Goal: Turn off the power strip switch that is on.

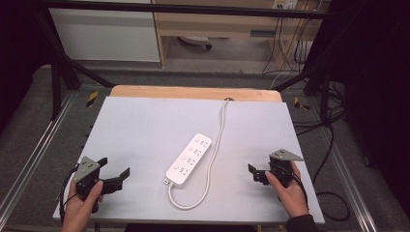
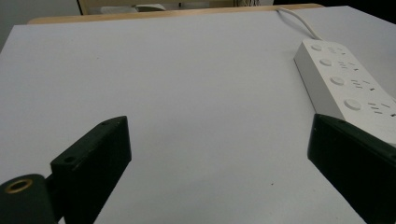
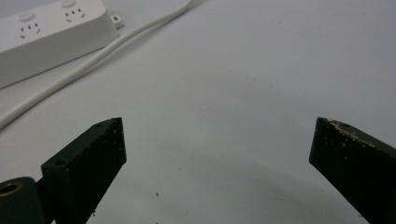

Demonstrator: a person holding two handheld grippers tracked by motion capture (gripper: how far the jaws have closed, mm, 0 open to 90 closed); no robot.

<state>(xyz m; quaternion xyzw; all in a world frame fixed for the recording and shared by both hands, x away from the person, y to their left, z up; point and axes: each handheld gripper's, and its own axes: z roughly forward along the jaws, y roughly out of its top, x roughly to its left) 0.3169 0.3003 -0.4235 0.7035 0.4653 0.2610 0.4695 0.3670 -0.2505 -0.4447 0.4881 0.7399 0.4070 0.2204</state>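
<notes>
A white power strip lies flat near the middle of the counter, set at a slant with its four socket groups facing up. Its white cord leaves the near end, loops toward the front edge, then runs back along the strip's right side to the far edge of the counter.

The left tongs sit at the front left corner, held in the person's left hand, jaws spread wide with nothing between them. In the left gripper view the strip lies just beyond the right-hand jaw (contact cannot be judged from that angle).

The right tongs sit at the front right, held in the right hand, pointing toward the strip and well apart from it. The right gripper view shows these jaws likewise spread wide over bare counter, empty, with the strip's near end and cord at upper left.
</notes>
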